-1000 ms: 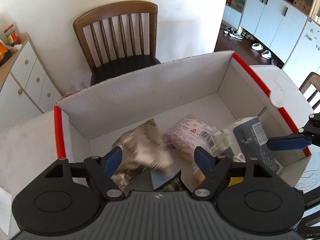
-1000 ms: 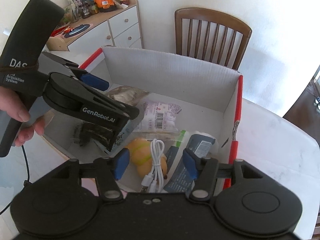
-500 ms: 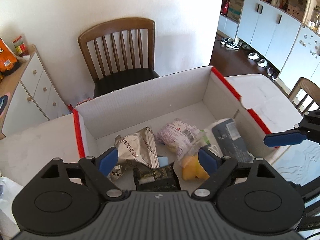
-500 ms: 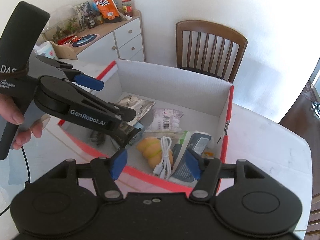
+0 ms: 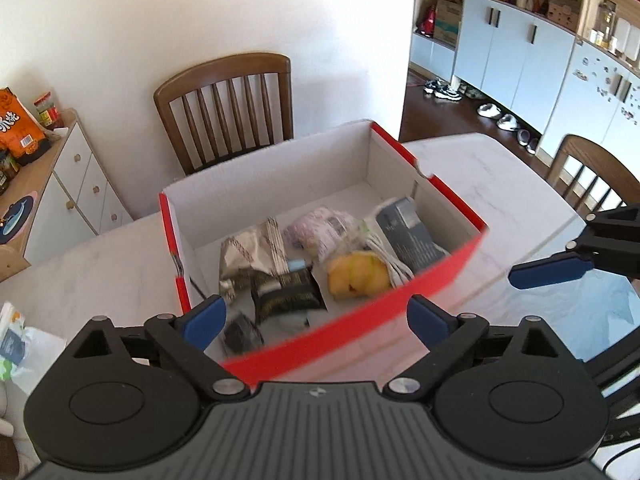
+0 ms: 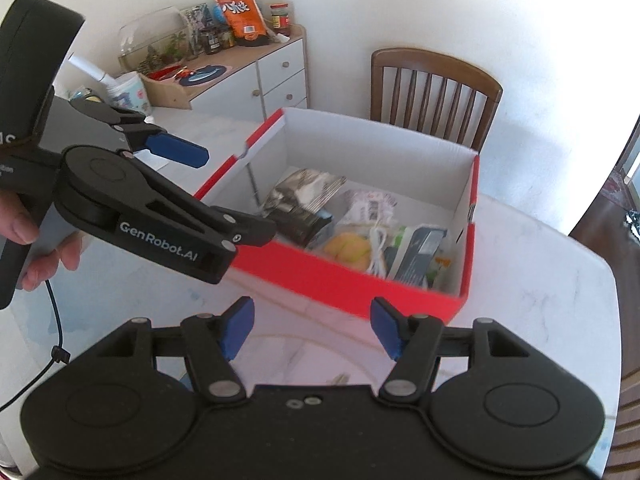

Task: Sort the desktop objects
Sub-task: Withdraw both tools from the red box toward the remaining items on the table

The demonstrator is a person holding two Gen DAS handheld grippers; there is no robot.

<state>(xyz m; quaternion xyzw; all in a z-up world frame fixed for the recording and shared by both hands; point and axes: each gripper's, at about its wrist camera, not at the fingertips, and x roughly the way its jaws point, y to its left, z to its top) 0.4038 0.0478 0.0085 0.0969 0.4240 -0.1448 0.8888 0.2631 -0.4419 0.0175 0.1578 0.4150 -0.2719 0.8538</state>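
Note:
A red-and-white cardboard box (image 5: pixel 360 316) (image 6: pixel 344 276) stands on the white marble table. Inside lie a silver foil packet (image 5: pixel 248 256), a black packet (image 5: pixel 286 294), a pink-white wrapped pack (image 5: pixel 320 230), a yellow soft object (image 5: pixel 356 276) (image 6: pixel 348 250), a white cable (image 5: pixel 390 260) and a dark grey pouch (image 5: pixel 408 232) (image 6: pixel 416 252). My left gripper (image 5: pixel 316 316) is open and empty, just in front of the box's near wall. My right gripper (image 6: pixel 312 326) is open and empty, in front of the box. The left gripper also shows in the right wrist view (image 6: pixel 188 200).
A wooden chair (image 5: pixel 228 108) stands behind the table against the wall. A white drawer cabinet (image 6: pixel 260 84) with snacks and jars is at the left. Paper and packaging (image 5: pixel 16 344) lie at the table's left edge. Another chair (image 5: pixel 592 176) is at the right.
Both grippers have drawn back and up from inside the box to in front of its near wall. Both stay open and empty. The items in the box lie as before.

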